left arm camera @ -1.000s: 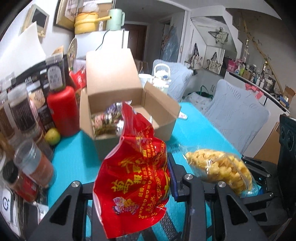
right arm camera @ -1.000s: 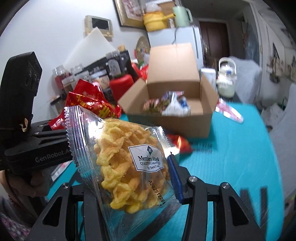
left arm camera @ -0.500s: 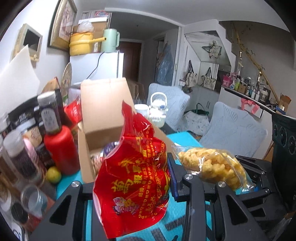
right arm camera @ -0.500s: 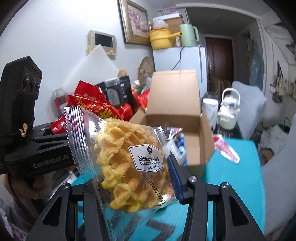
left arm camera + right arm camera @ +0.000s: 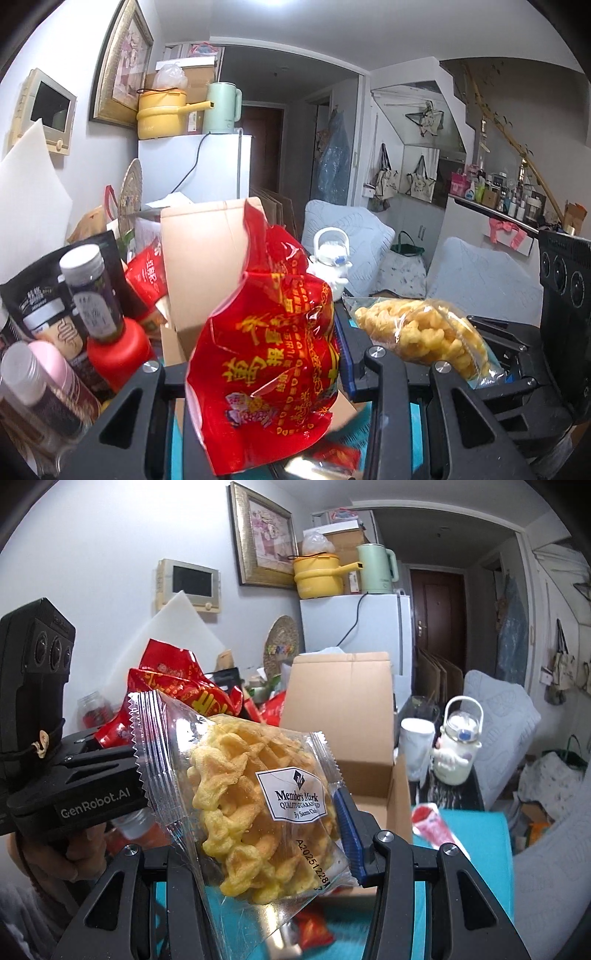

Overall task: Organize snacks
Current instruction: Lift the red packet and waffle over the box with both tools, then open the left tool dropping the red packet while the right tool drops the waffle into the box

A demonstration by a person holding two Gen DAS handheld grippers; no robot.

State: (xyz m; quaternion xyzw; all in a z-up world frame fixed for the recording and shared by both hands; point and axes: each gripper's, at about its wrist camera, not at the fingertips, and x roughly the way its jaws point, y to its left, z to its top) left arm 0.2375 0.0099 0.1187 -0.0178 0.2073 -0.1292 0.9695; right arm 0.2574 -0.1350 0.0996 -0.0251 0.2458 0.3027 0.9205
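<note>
Left wrist view has the left gripper (image 5: pixel 266 373) clamped on a crinkled red foil snack bag with gold lettering (image 5: pixel 269 343) at the lower centre of the frame. Behind it stands an open brown cardboard box (image 5: pixel 201 266), with a red plastic bottle (image 5: pixel 118 350) and grey-capped jars (image 5: pixel 90 288) crowding the lower left. At the right edge, the right gripper (image 5: pixel 491 354) holds a clear packet of yellow lattice crisps (image 5: pixel 417 336).

Right wrist view shows that packet (image 5: pixel 255 812) front-on, pinched between the right gripper's (image 5: pixel 266 849) fingers, its white "Member's Mark" label readable. Only here appear the teal tablecloth (image 5: pixel 476 849), a white paper cup (image 5: pixel 415 751) and a white kettle-shaped jug (image 5: pixel 458 749) right of the box (image 5: pixel 340 723). The left gripper (image 5: pixel 110 746) sits at the left edge, its red bag (image 5: pixel 177 690) poking up behind.
</note>
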